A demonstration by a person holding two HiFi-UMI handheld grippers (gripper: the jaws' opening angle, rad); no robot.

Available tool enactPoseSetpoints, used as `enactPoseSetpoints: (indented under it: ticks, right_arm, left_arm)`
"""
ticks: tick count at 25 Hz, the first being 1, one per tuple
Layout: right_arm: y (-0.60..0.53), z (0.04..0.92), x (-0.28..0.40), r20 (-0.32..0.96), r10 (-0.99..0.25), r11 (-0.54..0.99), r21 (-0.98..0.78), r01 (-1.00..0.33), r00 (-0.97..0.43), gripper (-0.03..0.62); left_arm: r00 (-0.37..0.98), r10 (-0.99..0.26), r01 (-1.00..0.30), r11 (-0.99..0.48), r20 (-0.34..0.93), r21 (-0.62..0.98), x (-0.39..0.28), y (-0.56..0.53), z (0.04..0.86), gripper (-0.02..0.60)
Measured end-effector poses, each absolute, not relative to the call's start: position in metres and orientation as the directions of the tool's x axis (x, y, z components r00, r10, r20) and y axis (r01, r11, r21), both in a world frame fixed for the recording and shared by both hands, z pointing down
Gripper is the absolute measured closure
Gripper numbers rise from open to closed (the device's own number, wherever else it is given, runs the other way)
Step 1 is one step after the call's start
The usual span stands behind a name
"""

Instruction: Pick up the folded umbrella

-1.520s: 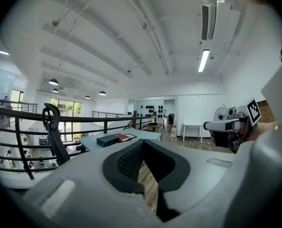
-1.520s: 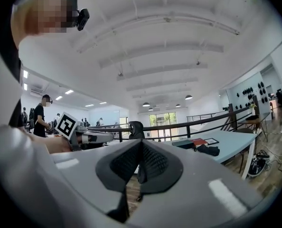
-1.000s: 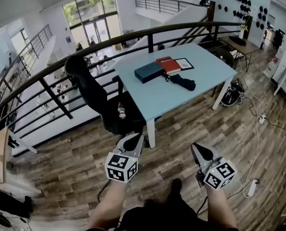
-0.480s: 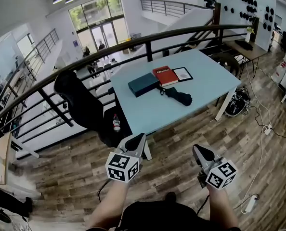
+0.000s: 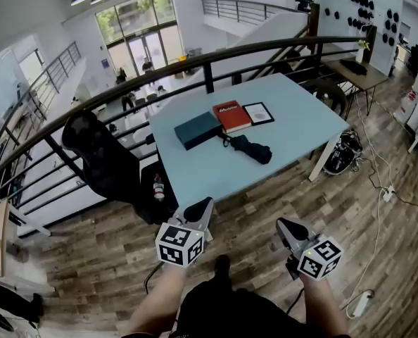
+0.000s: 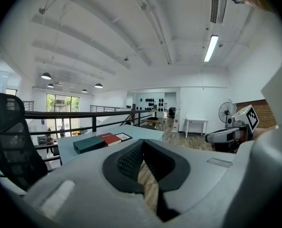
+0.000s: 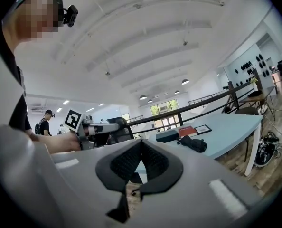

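The folded black umbrella (image 5: 250,148) lies on the light blue table (image 5: 293,129), to the right of a dark teal box (image 5: 198,129) and in front of a red book (image 5: 231,116). In the right gripper view the umbrella (image 7: 194,143) shows ahead and to the right. Both grippers hang over the wooden floor, short of the table's near edge. My left gripper (image 5: 200,204) is shut and empty; in its own view the closed jaws (image 6: 142,144) hide the umbrella. My right gripper (image 5: 286,224) (image 7: 141,141) is shut with nothing in it.
A black office chair (image 5: 100,157) stands left of the table by the dark railing (image 5: 195,62), with a bottle (image 5: 157,186) on its seat. A framed picture (image 5: 258,113) lies beside the book. Cables and a power strip (image 5: 357,303) run along the floor at right.
Both grippers and the head have moved forward toward the table, whose near edge now lies closer to the jaws. Both grippers stay shut. The umbrella has not moved.
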State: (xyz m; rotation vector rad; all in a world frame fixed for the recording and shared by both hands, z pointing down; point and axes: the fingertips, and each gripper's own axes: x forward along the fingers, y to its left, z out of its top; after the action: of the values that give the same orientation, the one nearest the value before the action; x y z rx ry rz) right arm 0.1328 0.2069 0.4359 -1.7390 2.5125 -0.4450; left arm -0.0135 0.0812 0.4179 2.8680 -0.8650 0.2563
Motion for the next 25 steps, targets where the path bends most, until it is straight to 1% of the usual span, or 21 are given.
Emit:
enactPoseSetpoints:
  ticks: [7, 12, 21, 25]
  right_arm:
    - [0.163, 0.449, 0.159, 0.174, -0.918, 0.304, -0.264, -0.915, -0.355, 0.592]
    - [0.104, 0.46, 0.181, 0.205, -0.921, 0.274, -0.268, -0.924, -0.332, 0.592]
    - [-0.022, 0.464, 0.189, 0.263, -0.894, 0.295, -0.268, -0.917, -0.364, 0.592]
    - [-0.079, 0.455, 0.182, 0.268, -0.886, 0.317, -0.244, -0.916, -0.378, 0.592]
  left_arm:
    - [0.844, -0.499, -0.525, -0.843, 0.196, 0.119, 0.026, 0.027, 0.431, 0.578]
    - [0.855, -0.48, -0.509, -0.85, 0.199, 0.137, 0.048, -0.032, 0.443, 0.578]
    - [0.85, -0.486, -0.519, -0.839, 0.201, 0.166, 0.066, -0.163, 0.447, 0.578]
    - [0.862, -0.465, -0.498, -0.852, 0.201, 0.164, 0.071, -0.211, 0.447, 0.578]
